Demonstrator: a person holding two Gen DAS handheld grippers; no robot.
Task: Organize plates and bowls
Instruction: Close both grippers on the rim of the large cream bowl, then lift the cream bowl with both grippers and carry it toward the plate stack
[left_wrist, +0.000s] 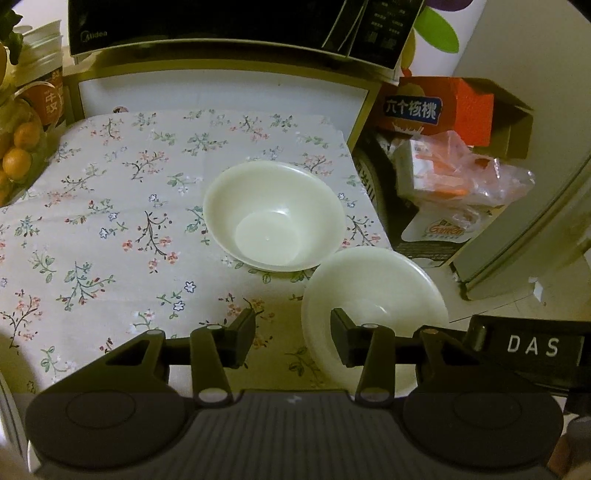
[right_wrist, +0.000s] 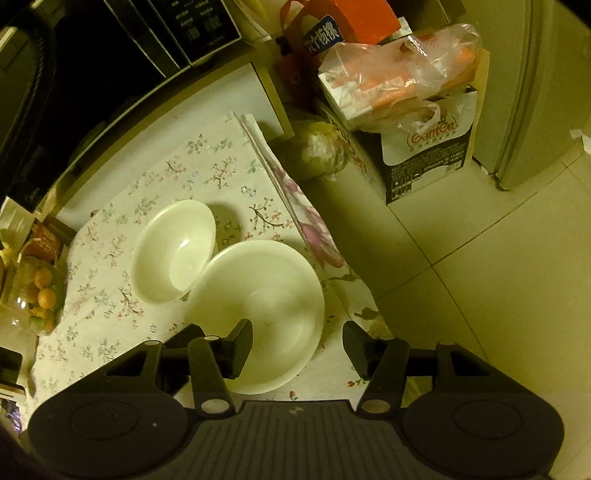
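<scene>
A white bowl (left_wrist: 274, 216) sits upright on the floral tablecloth (left_wrist: 110, 206). A second white bowl (left_wrist: 373, 291) is near the table's right front edge, close beside the first. My left gripper (left_wrist: 293, 334) is open, its right finger in front of the second bowl. In the right wrist view the far bowl (right_wrist: 173, 251) and the near bowl (right_wrist: 266, 295) touch or overlap. My right gripper (right_wrist: 297, 343) is open above the near bowl's front rim, its left finger over the bowl.
A microwave (left_wrist: 229, 26) stands at the back. Oranges (left_wrist: 18, 155) and a stack of cups (left_wrist: 42, 40) are at the left. Boxes and a plastic bag (left_wrist: 461, 173) sit on the floor right of the table, beside a fridge (right_wrist: 535, 92).
</scene>
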